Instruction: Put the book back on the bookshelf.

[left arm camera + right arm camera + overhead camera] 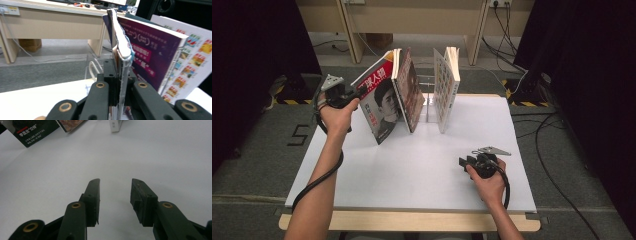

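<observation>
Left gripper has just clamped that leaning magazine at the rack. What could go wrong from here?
1. The left gripper pinches only the thin edge of the magazine; in the left gripper view the pages already bend, so they may tear or slip.
2. The magazine leans against the brown book; pulling it away could topple that book.
3. The right gripper rests open on the table, too far away to steady anything.

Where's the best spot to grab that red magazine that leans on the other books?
Probably its free top corner, coming from the left. The red magazine stands tilted against the brown book, so its lower edge sits on the table and its right side is blocked; only the upper left edge is thin and exposed. The left gripper is shut on it there.
</observation>
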`<state>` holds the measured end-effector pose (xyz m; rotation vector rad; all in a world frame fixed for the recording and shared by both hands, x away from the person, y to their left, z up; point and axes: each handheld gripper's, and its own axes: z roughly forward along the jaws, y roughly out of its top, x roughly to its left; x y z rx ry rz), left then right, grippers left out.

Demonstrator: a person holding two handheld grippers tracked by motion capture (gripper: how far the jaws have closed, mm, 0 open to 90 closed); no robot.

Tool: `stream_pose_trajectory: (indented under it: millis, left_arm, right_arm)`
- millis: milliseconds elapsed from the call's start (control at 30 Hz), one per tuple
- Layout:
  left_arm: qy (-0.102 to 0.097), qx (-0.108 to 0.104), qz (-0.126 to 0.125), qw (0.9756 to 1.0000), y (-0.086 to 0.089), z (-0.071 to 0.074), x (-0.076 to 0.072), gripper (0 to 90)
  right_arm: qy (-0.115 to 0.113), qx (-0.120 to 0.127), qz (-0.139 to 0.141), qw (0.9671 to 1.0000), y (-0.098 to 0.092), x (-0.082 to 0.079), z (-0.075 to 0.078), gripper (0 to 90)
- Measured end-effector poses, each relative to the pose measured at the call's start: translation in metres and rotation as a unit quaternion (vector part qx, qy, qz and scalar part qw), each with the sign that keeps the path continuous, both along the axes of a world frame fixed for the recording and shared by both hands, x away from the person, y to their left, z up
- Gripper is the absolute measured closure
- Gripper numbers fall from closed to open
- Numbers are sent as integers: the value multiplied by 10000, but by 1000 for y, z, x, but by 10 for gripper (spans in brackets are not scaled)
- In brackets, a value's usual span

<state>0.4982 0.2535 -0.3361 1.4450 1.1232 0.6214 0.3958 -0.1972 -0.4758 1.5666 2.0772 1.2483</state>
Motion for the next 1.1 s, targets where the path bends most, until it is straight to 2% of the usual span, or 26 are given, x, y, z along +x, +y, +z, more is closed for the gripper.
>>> stream_pose_trajectory:
  millis: [33,100,167,267,400,500,567,733,1100]
  left_arm:
    - [0,0,0,10000,0,0,0,861]
    - [-131,-49,137,9998,-1,-3,-5,861]
    - [-291,83,288,9991,-3,-5,-10,862]
    - [-451,150,463,9978,-5,-7,-16,862]
    - [-604,133,589,9963,-8,-10,-22,862]
    - [-633,54,627,9960,-14,-11,-21,863]
    - [-595,-52,648,9961,-16,-9,-18,864]
    - [-533,-134,714,9959,-20,-2,-11,864]
    - [-578,-109,777,9952,-32,4,9,865]
  right_arm:
    - [4,-1,2,10000,0,0,0,600]
    - [7,-7,4,10000,0,0,0,600]
    - [10,-5,2,10000,0,0,0,600]
    - [6,-35,19,10000,-1,0,0,600]
    - [16,-14,4,10000,-1,0,1,600]
    - [11,-11,-5,10000,-1,0,1,600]
    - [2,-28,-4,10000,-1,0,1,600]
    - [0,-8,-20,10000,-2,0,1,600]
    - [-38,-47,-6,10000,-3,1,0,600]
